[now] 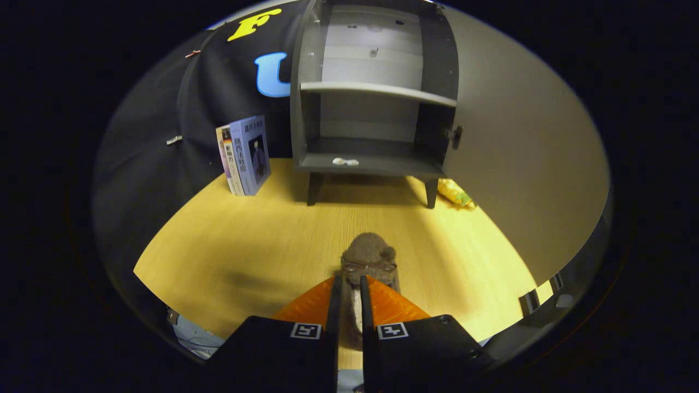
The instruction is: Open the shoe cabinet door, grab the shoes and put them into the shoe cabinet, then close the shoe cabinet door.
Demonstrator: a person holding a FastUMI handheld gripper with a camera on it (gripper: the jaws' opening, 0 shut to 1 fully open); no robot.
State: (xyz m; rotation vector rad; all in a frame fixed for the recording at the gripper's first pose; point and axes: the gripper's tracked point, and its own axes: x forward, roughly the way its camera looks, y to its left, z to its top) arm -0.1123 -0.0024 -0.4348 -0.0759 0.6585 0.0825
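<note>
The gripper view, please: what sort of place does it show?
Probably a staged booth, not a home: a small open shoe cabinet and books stand on a wooden tabletop. The tool grips a furry shoe.

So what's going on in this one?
A hand-held gripper is shut on a fuzzy brown shoe, whose toe sticks out beyond the fingers, over the wooden table. Ahead stands the shoe cabinet with its door swung wide open to the right; something small and pale lies on its bottom shelf. Books stand to the cabinet's left. The shoe is not yet inside.
</note>
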